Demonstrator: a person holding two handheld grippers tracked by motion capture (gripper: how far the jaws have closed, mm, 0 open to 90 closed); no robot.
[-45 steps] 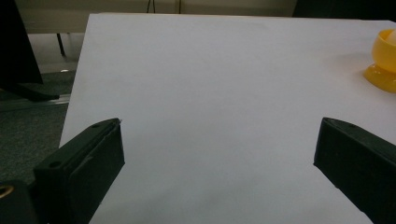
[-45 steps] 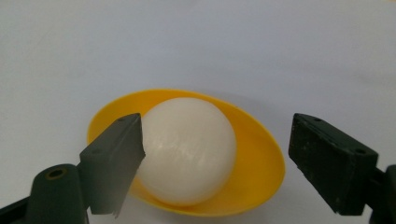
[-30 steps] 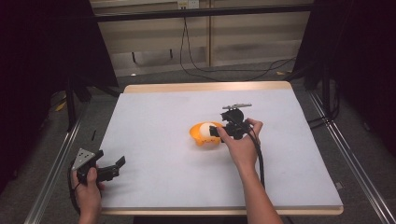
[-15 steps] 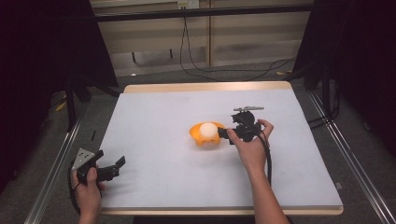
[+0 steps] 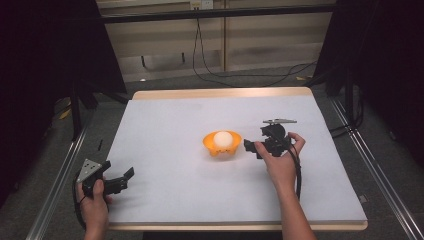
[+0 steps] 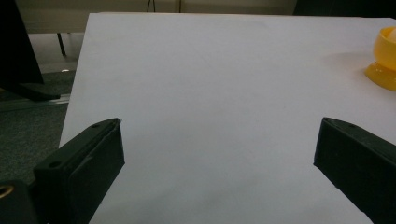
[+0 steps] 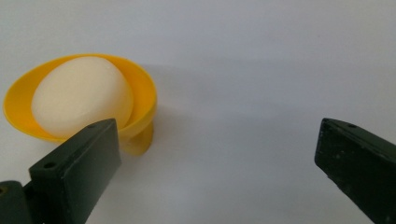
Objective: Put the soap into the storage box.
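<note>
**Count of things on the worktop**

One white worktop (image 5: 165, 125) carries everything. On it stands one yellow-orange cup (image 5: 222, 144), about midway between the left and right edges. One white egg-shaped object (image 5: 223, 138) sits inside that cup. Two grippers are present: one left gripper (image 5: 122, 179) at the near left corner, and one right gripper (image 5: 250, 146) just beside the cup. Each has two black fingers (image 7: 74, 175), spread apart. Two hands hold them, one each.

We see the white bench (image 5: 170, 150) evenly and brightly lit from above, while everything around it falls into deep darkness. The yellow cup (image 7: 135, 107) throws a soft shadow to its right. In both gripper views the near jaws look dark and slightly soft.
</note>
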